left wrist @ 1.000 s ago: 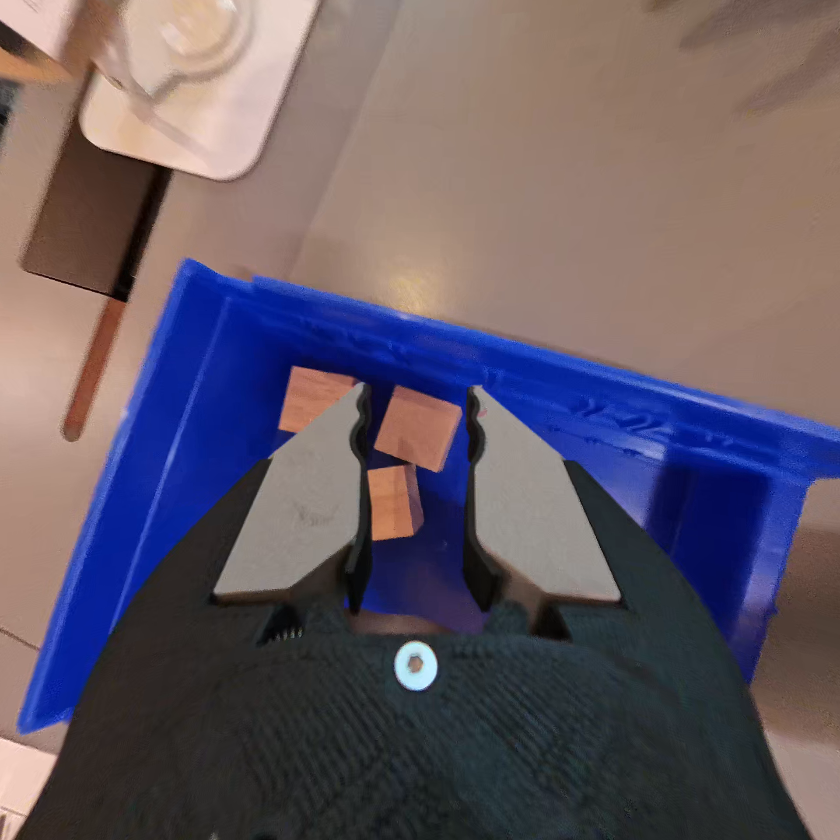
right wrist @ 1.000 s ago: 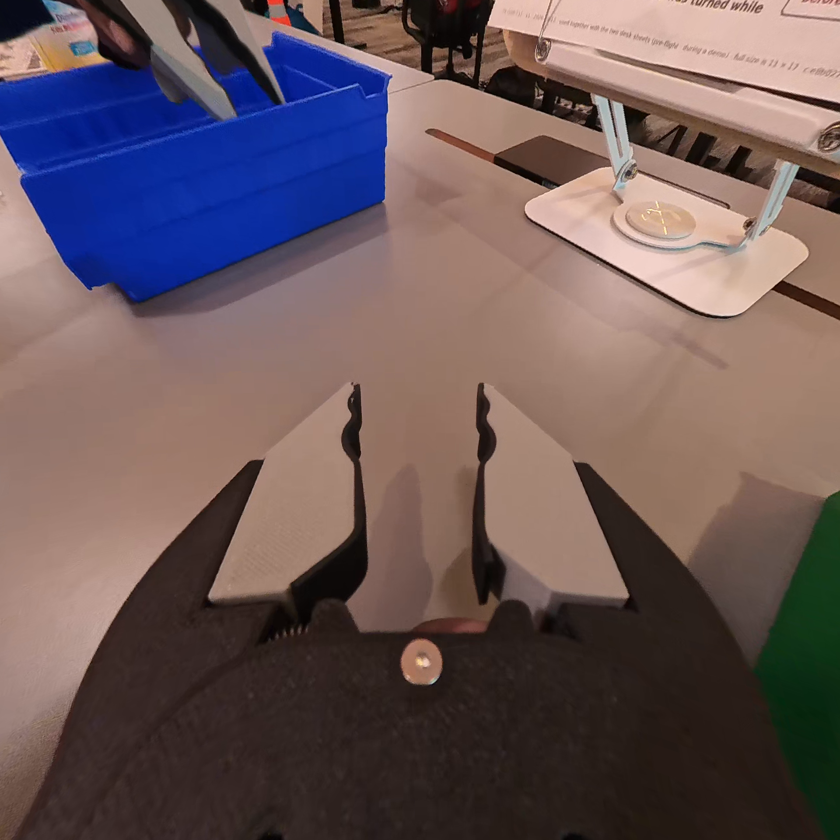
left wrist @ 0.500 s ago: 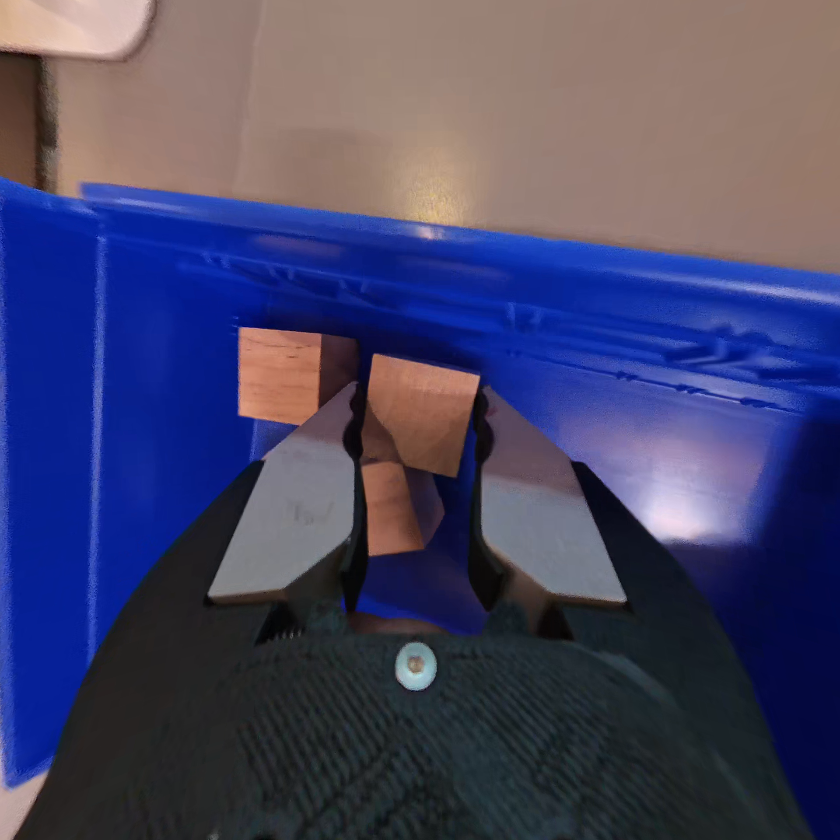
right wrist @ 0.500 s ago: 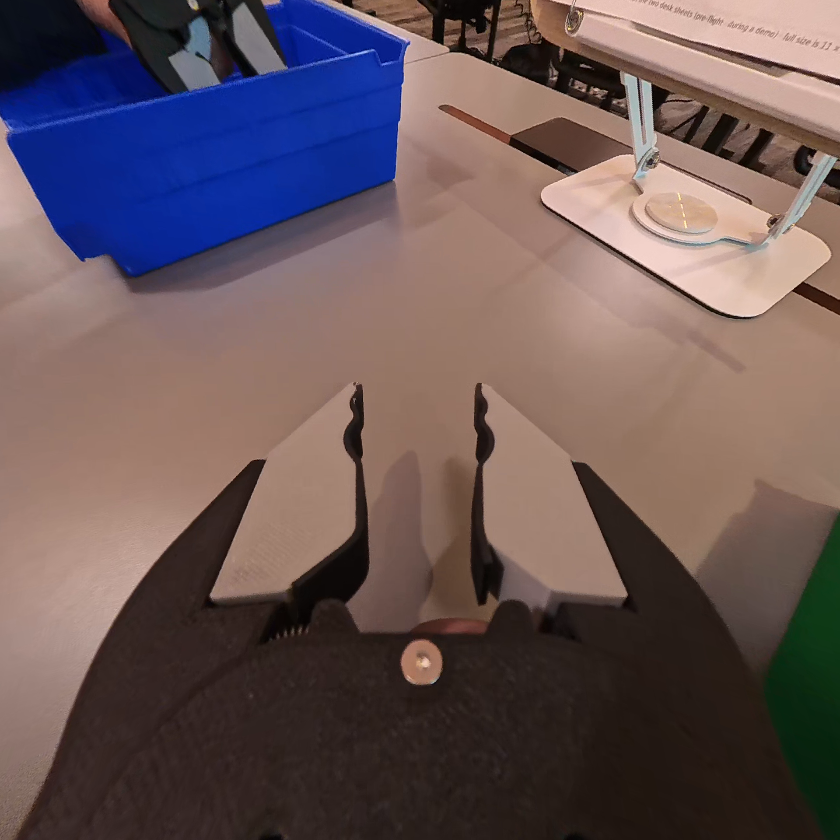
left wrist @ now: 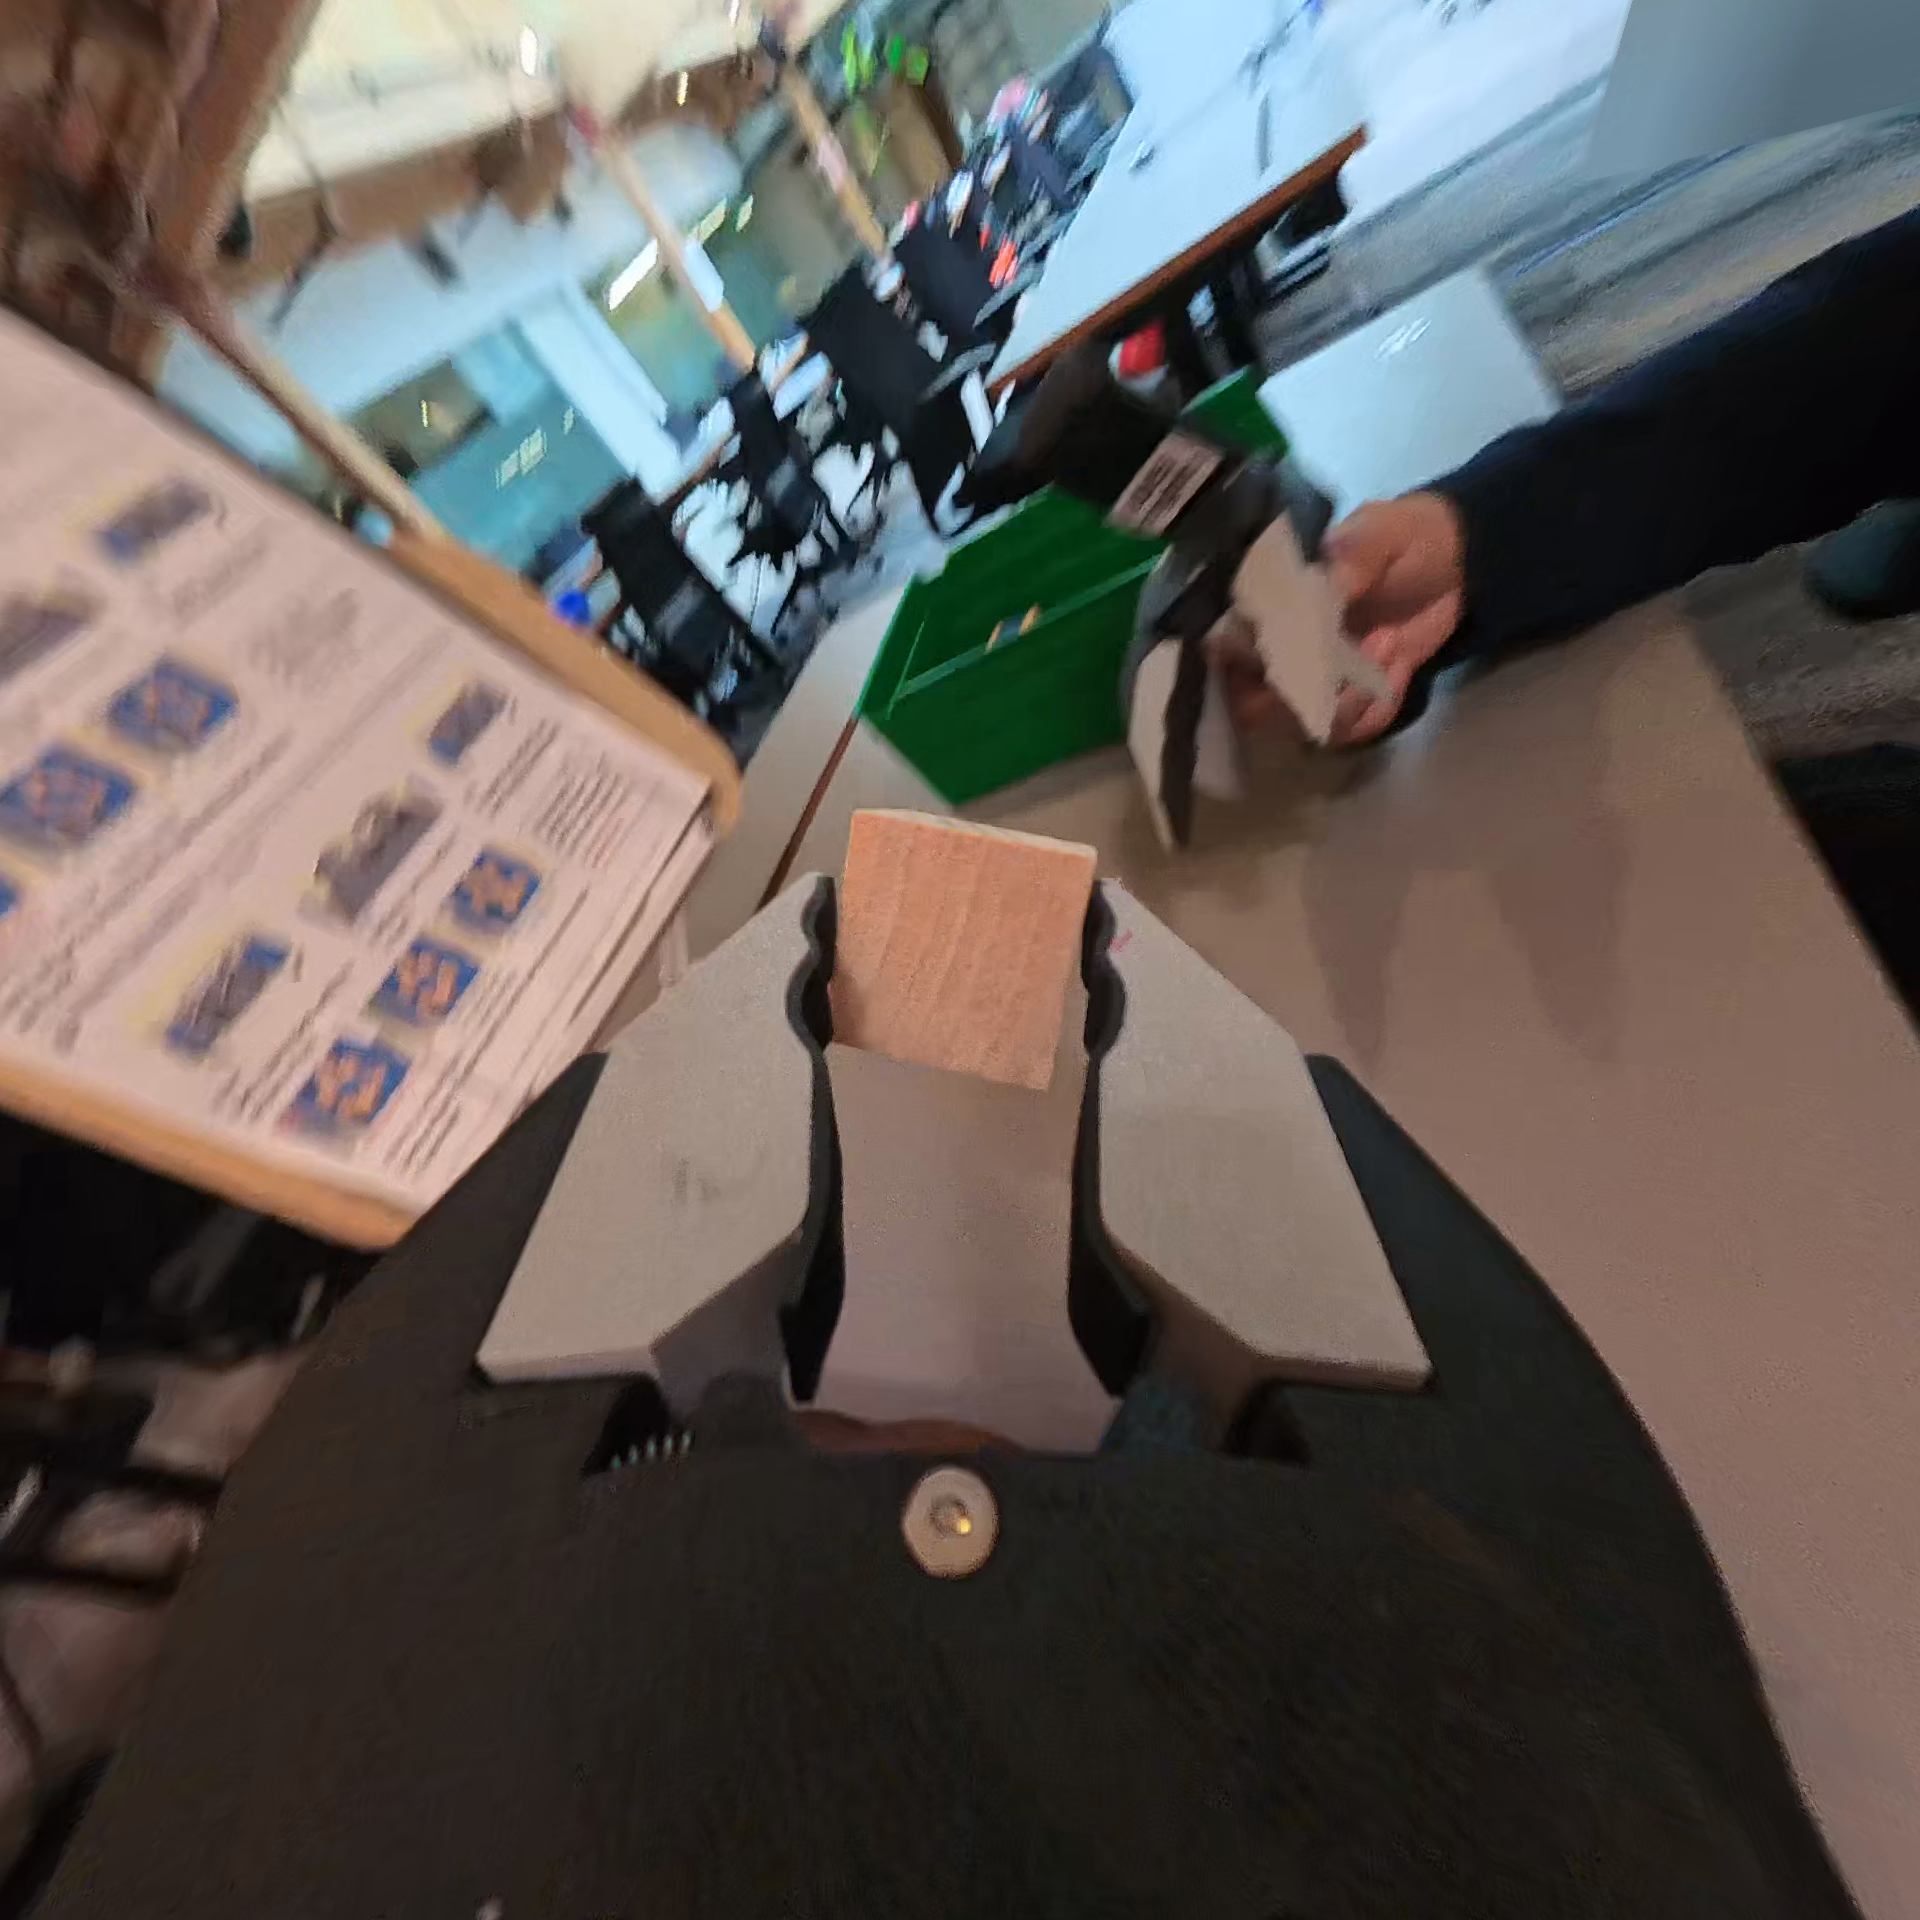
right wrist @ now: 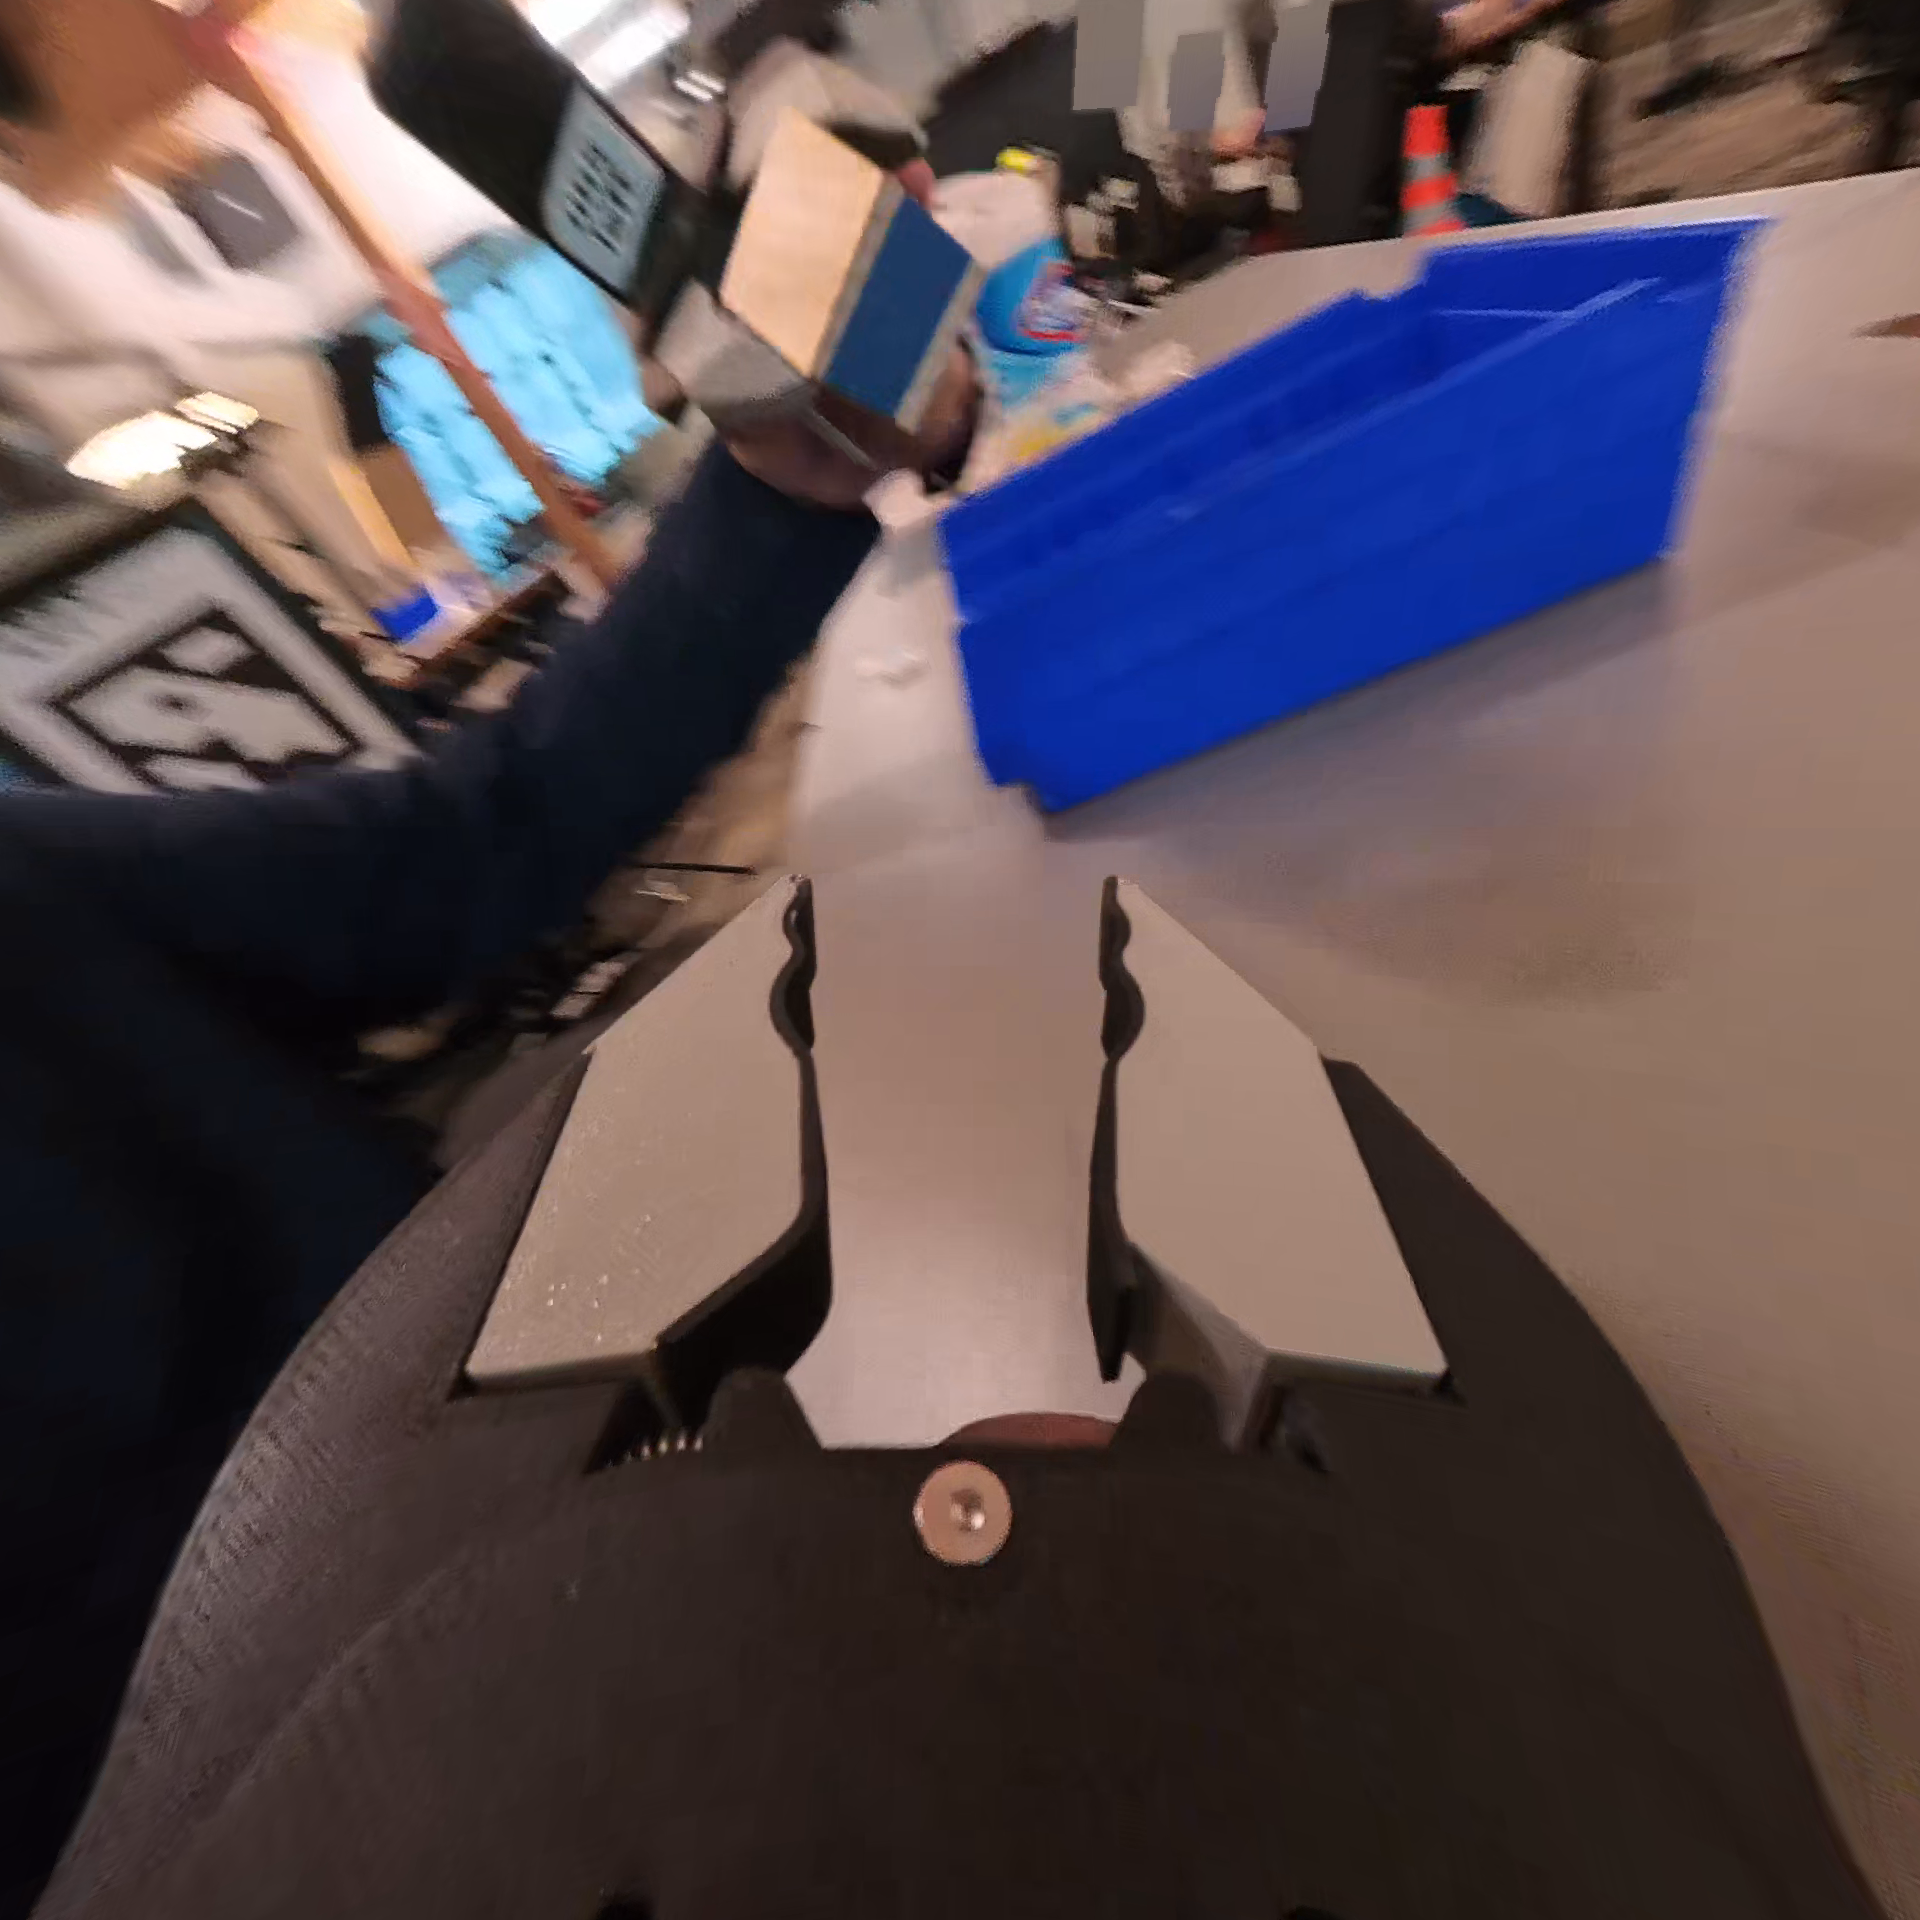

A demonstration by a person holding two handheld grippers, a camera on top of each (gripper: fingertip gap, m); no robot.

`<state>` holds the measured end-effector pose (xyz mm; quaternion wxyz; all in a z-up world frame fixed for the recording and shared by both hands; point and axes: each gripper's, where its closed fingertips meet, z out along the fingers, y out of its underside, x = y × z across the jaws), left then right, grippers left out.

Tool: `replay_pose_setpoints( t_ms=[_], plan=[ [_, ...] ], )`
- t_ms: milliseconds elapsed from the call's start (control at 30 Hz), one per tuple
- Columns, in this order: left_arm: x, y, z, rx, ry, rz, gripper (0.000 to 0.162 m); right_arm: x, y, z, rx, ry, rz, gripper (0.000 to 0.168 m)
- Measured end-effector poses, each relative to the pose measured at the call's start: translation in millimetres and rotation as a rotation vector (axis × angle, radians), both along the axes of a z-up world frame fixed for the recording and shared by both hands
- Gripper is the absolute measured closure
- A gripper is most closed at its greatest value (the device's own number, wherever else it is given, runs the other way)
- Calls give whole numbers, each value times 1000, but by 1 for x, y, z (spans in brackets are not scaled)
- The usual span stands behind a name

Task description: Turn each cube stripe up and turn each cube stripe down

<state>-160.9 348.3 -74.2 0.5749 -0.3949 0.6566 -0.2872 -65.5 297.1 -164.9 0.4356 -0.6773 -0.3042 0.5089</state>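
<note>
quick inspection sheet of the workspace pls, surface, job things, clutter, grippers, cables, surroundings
surface: grey table, mostly bare.
job's things: wooden cube clamped in the left gripper, held in the air; a blue face shows in the right wrist view. Blue bin on the table; its contents are not visible.
clutter: green bin and a board with printed sheets at the table's far side.
grippers: left gripper shut on the cube; right gripper open and empty over the table.
cables: nothing seen.
surroundings: blurred open room with desks and dark chairs; orange cone behind the table.
</note>
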Motion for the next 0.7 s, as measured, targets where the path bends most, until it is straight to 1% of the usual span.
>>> replay_pose_setpoints(
  t_ms=[67, 133, 167, 233, 367, 433, 500, 533, 567, 633, 700],
  plan=[
    [23, -40, 5, 32, -67, -99, 116, -8, -19, 14, -59, 125, 142, 113],
    [46, -70, 3, 63, -114, -163, 116, -11, -36, 29, -110, 242, 276, 113],
    [58, -81, -2, 76, -125, -184, 116, -11, -42, 32, -129, 276, 327, 111],
    [80, -94, -15, 101, -128, -204, 116, -10, -46, 33, -152, 305, 367, 106],
    [105, -99, -41, 108, -103, -225, 116, 1, -50, 48, -153, 401, 402, 107],
    [110, -97, -46, 113, -106, -221, 116, 0, -43, 42, -152, 364, 360, 112],
    [113, -95, -47, 117, -118, -219, 116, -3, -44, 40, -165, 361, 376, 114],
    [114, -94, -47, 119, -128, -216, 116, -5, -41, 38, -172, 354, 362, 118],
    [115, -93, -47, 113, -135, -218, 116, -5, -37, 35, -163, 342, 342, 125],
    [116, -86, -51, 98, -145, -201, 117, -3, -31, 32, -164, 323, 305, 126],
    [117, -76, -58, 86, -158, -158, 116, 1, -21, 29, -141, 298, 230, 126]
  ],
)
